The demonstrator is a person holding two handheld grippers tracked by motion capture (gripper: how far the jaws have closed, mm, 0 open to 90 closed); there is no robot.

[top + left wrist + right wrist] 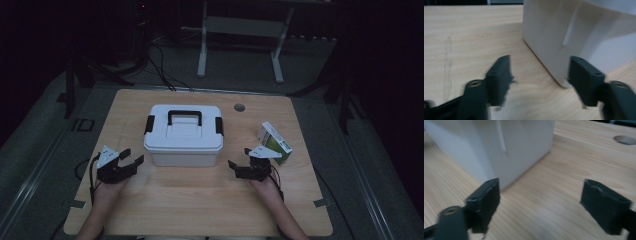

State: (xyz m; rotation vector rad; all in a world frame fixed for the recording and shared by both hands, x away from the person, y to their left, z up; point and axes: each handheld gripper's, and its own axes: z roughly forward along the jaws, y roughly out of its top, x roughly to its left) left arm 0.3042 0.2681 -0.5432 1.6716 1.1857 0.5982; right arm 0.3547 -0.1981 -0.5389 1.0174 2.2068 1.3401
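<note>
— What do you count on the table (200,200)?

— One white box (183,135), lid on, near the middle; it has one black handle (184,116) and two black latches (149,125); one green-and-white carton (274,143) lies to its right, just beyond my right gripper (240,159); one round hole (239,107) sits in the far board.

— And the grippers?

— Two; my left gripper (131,156) sits just left of the box, the right one just right of it; both stand apart with nothing between the jaws.

— Anything unclear?

— The room is dim; the carton's print is unreadable; in the left gripper view only the box's corner (564,50) shows, cut off at the top; the right gripper view is blurred.
</note>
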